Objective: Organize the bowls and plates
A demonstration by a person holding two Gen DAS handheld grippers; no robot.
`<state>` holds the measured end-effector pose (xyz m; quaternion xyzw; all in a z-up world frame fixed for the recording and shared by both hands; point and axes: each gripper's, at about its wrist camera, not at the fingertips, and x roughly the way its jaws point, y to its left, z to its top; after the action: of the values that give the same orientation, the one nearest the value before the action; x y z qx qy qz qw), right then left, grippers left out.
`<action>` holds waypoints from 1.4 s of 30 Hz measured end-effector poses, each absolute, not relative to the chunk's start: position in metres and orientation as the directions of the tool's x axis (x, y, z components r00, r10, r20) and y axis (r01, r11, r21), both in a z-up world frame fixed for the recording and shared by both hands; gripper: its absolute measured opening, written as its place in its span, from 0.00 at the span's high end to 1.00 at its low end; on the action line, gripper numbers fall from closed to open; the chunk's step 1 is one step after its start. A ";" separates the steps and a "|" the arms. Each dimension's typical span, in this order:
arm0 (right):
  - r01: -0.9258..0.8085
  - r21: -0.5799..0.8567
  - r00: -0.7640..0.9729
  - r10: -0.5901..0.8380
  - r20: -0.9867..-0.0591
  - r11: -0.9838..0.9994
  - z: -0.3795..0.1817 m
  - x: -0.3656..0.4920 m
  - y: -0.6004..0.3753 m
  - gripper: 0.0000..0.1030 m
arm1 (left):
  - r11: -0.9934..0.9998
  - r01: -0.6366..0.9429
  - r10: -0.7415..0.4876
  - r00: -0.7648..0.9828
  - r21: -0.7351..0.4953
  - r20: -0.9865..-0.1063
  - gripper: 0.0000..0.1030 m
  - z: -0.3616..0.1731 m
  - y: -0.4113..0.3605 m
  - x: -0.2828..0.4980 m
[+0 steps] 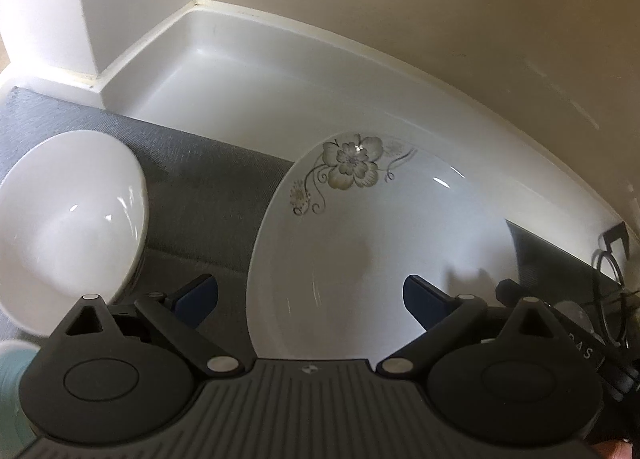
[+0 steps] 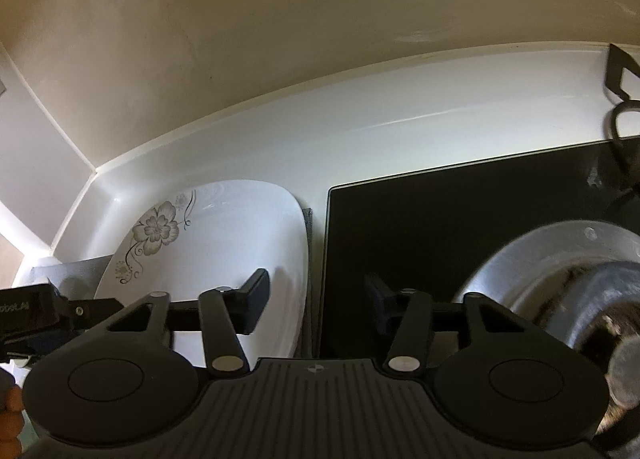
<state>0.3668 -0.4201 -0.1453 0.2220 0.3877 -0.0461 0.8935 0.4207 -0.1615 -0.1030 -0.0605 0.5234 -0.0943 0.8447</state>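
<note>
The flowered plate [image 1: 384,243] lies near the wall beside the stove [image 2: 460,239], and both the left gripper [image 1: 310,295] and right gripper [image 2: 316,299] stand spread astride its opposite rims, pinching nothing, probably to lift it evenly.

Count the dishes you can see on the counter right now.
2: a plain white bowl left on the grey mat, and a flowered plate beside it, next to the black cooktop. Others may lie outside view.
</note>
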 end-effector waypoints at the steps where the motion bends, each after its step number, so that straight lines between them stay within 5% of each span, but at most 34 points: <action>1: 0.251 0.359 0.692 0.093 -0.716 0.899 -0.147 0.369 -0.420 0.56 | 0.975 0.096 -0.221 0.433 -0.199 -0.874 0.02 -0.105 -0.162 0.424; 7: 0.178 0.346 0.703 0.127 -0.700 0.921 -0.144 0.379 -0.412 0.77 | 0.975 0.123 -0.222 0.441 -0.187 -0.870 0.03 -0.105 -0.170 0.433; 15: 0.113 0.270 0.732 0.104 -0.673 0.956 -0.137 0.387 -0.400 0.77 | 0.973 0.146 -0.226 0.423 -0.180 -0.878 0.06 -0.110 -0.176 0.438; 25: 0.127 0.361 0.716 0.166 -0.678 0.924 -0.159 0.399 -0.412 0.77 | 0.969 0.117 -0.245 0.381 -0.217 -0.891 0.08 -0.120 -0.173 0.449; 33: 0.162 0.367 0.699 0.156 -0.698 0.916 -0.161 0.402 -0.412 0.77 | 0.984 0.096 -0.177 0.379 -0.151 -0.908 0.51 -0.108 -0.162 0.446; 42: 0.187 0.357 0.695 0.134 -0.707 0.915 -0.147 0.393 -0.414 0.77 | 0.961 0.108 -0.277 0.359 -0.255 -0.891 0.55 -0.098 -0.147 0.437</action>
<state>0.3926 -0.4136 -0.1465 0.2055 0.3905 -0.0147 0.8972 0.4371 -0.1470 -0.0980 -0.0763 0.5538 -0.1172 0.8208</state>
